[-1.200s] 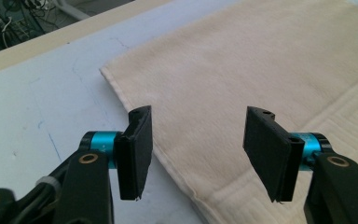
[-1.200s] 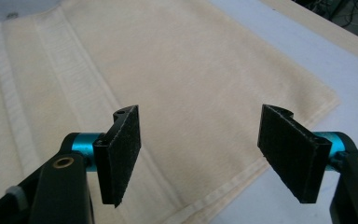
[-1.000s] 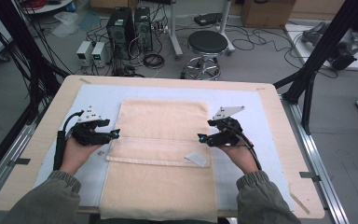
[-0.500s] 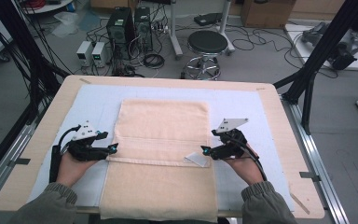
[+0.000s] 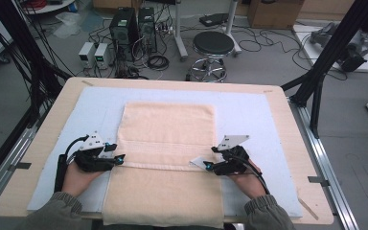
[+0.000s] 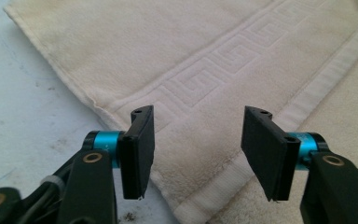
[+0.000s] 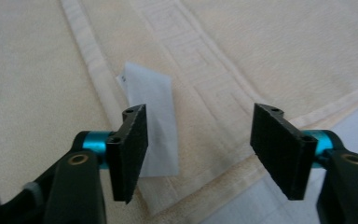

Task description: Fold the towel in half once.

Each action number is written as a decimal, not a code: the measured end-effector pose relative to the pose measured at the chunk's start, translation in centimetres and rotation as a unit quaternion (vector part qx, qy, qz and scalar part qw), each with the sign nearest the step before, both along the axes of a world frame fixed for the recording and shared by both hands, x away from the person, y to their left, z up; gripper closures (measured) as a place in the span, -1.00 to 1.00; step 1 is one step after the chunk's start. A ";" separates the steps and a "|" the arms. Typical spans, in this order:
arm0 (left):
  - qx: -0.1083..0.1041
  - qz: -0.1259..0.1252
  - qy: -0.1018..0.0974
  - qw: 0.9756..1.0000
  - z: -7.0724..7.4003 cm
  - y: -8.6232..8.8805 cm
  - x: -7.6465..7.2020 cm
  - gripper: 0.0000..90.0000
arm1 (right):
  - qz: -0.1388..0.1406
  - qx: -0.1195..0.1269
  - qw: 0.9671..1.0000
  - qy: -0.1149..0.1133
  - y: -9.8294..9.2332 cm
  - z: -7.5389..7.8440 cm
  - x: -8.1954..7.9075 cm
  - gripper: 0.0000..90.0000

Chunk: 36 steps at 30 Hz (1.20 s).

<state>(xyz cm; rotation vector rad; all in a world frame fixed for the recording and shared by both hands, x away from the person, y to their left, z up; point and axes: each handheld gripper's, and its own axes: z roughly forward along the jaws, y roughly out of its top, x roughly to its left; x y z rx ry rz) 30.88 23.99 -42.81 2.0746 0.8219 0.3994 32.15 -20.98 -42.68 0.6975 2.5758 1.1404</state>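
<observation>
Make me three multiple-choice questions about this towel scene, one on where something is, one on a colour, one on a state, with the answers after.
1. Where does the white label lie?
A. on the folded edge by the right tool
B. by the left tool
C. on the stool

2. What colour is the towel?
A. dark green
B. cream
C. red

3. How do the left tool's jaws stand?
A. clamped on the towel
B. apart over the towel's corner, gripping nothing
C. holding the label

Answers: 1 A, the label sits just ahead of the right tool on the towel's fold. 2 B, the cloth is cream on a pale blue mat. 3 B, the left gripper view shows a clear gap between the jaws, which have just been closing.
</observation>
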 end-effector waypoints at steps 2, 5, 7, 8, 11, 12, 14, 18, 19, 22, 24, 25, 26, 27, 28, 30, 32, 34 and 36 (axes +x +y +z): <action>0.005 -0.006 0.011 1.000 -0.5 -0.1 0.1 0.18 | 0.004 -0.003 1.000 0.009 0.2 -0.5 0.0 0.00; 0.012 -0.013 0.022 1.000 -1.0 -0.3 0.3 0.26 | 0.013 -0.001 1.000 0.018 0.3 -1.1 0.2 0.18; 0.016 -0.016 0.020 1.000 -1.1 -0.4 0.3 0.33 | 0.020 0.007 1.000 0.021 0.2 -1.2 0.4 0.32; 0.020 -0.018 0.018 0.999 -1.1 -0.5 0.3 0.40 | 0.020 0.009 0.999 0.025 0.2 -1.2 0.4 0.39; 0.021 -0.017 0.014 1.000 -1.3 -0.6 0.3 0.56 | 0.025 0.012 0.999 0.024 0.1 -1.3 0.6 0.56; 0.019 -0.015 0.013 1.000 -1.3 -0.7 0.3 0.61 | 0.026 0.014 0.999 0.029 0.0 -1.4 0.7 0.61; 0.021 -0.017 0.011 1.000 -1.3 -0.8 0.3 0.70 | 0.024 0.018 0.999 0.032 0.0 -1.4 0.8 0.70; 0.028 -0.018 0.008 0.999 -1.2 -1.0 0.4 0.85 | 0.028 0.024 0.999 0.036 -0.1 -1.4 1.1 0.86; 0.027 -0.016 0.008 0.999 -1.2 -1.0 0.3 0.86 | 0.027 0.026 0.999 0.040 -0.1 -1.4 1.1 0.88; 0.023 -0.013 0.006 1.000 -1.0 -1.0 0.3 0.90 | 0.029 0.025 0.999 0.037 -0.1 -1.3 1.2 0.90; 0.023 -0.013 0.004 1.000 -0.8 -0.9 0.2 0.91 | 0.029 0.027 0.999 0.037 -0.1 -0.9 1.1 0.91; 0.020 -0.012 0.002 1.000 -0.7 -0.9 0.1 0.91 | 0.030 0.027 0.999 0.034 -0.2 -0.8 1.2 0.91; 0.021 -0.011 -0.004 1.000 -0.4 -0.9 0.1 0.91 | 0.032 0.029 0.999 0.032 -0.2 -0.5 1.2 0.91; 0.018 -0.009 -0.006 1.000 -0.2 -0.9 0.0 0.91 | 0.032 0.032 0.999 0.030 -0.2 -0.1 1.1 0.91; 0.016 -0.009 -0.013 1.000 0.3 -0.8 -0.1 0.91 | 0.031 0.035 0.999 0.026 -0.3 0.1 1.1 0.91; 0.012 -0.008 -0.023 1.000 1.0 -0.8 -0.4 0.91 | 0.031 0.044 0.998 0.022 -0.4 1.0 1.0 0.91; 0.012 -0.014 -0.034 0.999 2.0 -0.8 -0.7 0.91 | 0.033 0.046 0.998 0.013 -0.4 1.7 0.7 0.91; 0.015 -0.019 -0.044 0.999 3.1 -0.9 -1.4 0.91 | 0.037 0.047 0.998 0.004 -0.5 2.7 0.2 0.91; 0.015 -0.027 -0.055 0.998 4.5 -0.8 -2.6 0.91 | 0.045 0.047 0.998 -0.003 -0.7 4.0 -0.9 0.91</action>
